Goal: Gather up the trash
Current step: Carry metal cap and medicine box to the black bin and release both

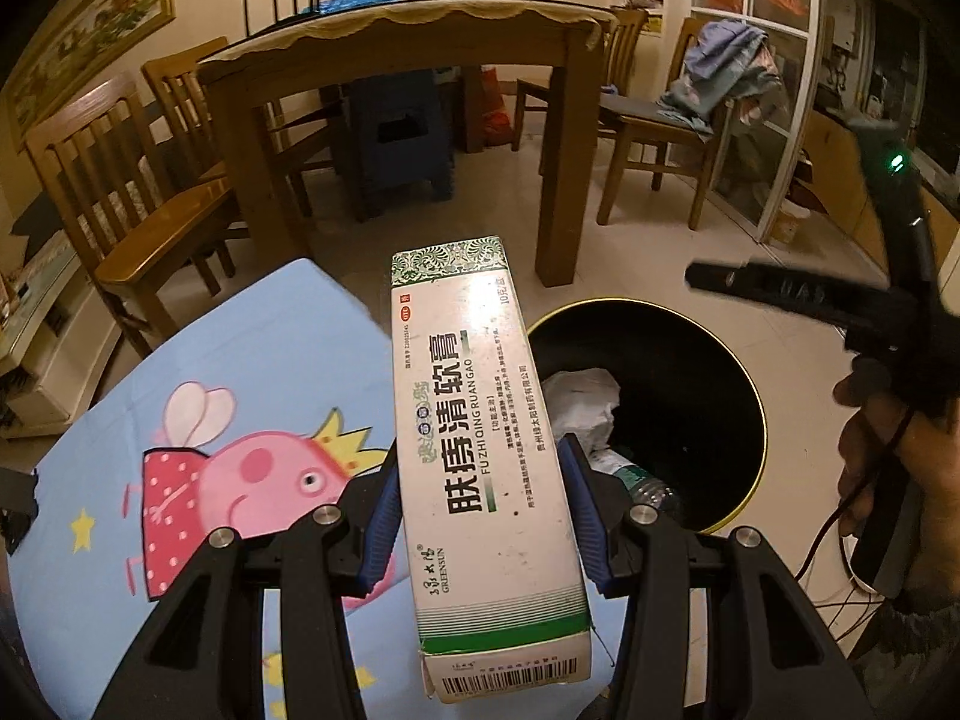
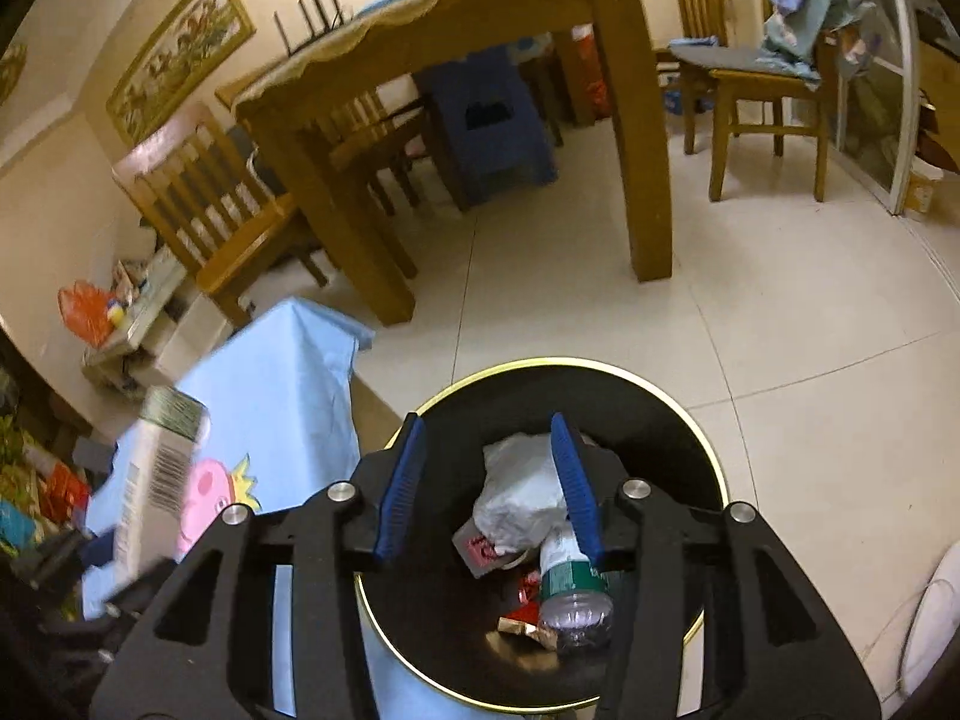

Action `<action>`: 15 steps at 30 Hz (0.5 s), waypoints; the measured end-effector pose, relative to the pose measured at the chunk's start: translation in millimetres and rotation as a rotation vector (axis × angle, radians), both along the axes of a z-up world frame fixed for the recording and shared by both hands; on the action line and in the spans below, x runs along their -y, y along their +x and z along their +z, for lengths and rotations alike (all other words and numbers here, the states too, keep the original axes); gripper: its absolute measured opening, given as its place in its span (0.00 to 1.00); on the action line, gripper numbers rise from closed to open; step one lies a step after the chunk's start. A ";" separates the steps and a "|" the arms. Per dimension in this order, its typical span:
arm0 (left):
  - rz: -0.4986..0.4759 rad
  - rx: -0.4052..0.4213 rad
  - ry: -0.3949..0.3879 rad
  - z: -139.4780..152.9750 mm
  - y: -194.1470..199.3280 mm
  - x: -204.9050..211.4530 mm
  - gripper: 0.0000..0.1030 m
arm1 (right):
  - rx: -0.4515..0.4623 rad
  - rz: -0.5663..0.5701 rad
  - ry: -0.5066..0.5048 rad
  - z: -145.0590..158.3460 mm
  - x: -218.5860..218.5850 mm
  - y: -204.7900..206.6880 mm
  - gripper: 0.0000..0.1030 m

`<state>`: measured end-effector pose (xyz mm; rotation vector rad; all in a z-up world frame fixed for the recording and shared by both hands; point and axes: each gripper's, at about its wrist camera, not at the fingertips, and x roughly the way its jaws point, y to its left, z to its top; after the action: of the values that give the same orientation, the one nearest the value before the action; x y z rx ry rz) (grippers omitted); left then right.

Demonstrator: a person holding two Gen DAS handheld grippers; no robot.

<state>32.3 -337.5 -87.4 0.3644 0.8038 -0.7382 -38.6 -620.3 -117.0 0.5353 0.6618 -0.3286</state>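
My left gripper (image 1: pixel 480 450) is shut on a long white and green ointment box (image 1: pixel 468 360), its blue pads pressing both long sides. The box hangs over the edge of a blue cartoon cloth (image 1: pixel 210 396), just left of a black round trash bin (image 1: pixel 757 396) with a gold rim. Directly above that bin (image 2: pixel 696 426), my right gripper (image 2: pixel 487 426) stands open with nothing between its fingers. Inside the bin lie a crumpled white bag (image 2: pixel 516 492), a clear plastic bottle with a green label (image 2: pixel 570 594) and red wrappers (image 2: pixel 480 549). The box (image 2: pixel 150 480) also shows blurred at the left.
A wooden dining table (image 1: pixel 390 60) with chairs (image 1: pixel 120 210) stands behind, a blue stool (image 1: pixel 399 144) under it. Another chair (image 1: pixel 672 120) with clothes on it is at the right by a glass door. Pale tiled floor surrounds the bin. A person's hand (image 1: pixel 870 450) holds the right tool.
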 end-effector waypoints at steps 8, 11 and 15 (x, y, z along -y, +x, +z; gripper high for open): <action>-0.054 0.023 0.014 -12.1 -8.7 30.9 0.46 | 0.105 -0.166 0.044 26.4 35.4 -44.9 0.65; -0.072 0.001 0.019 -24.9 -5.8 51.8 0.46 | 0.164 -0.205 0.058 35.2 52.1 -63.3 0.67; -0.098 -0.024 0.013 -36.1 2.2 82.5 0.46 | 0.255 -0.202 0.057 40.3 75.7 -81.7 0.68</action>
<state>34.4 -420.1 -123.5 0.4096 0.8179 -0.8298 -120.2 -696.0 -76.7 0.6874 0.3712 -0.4235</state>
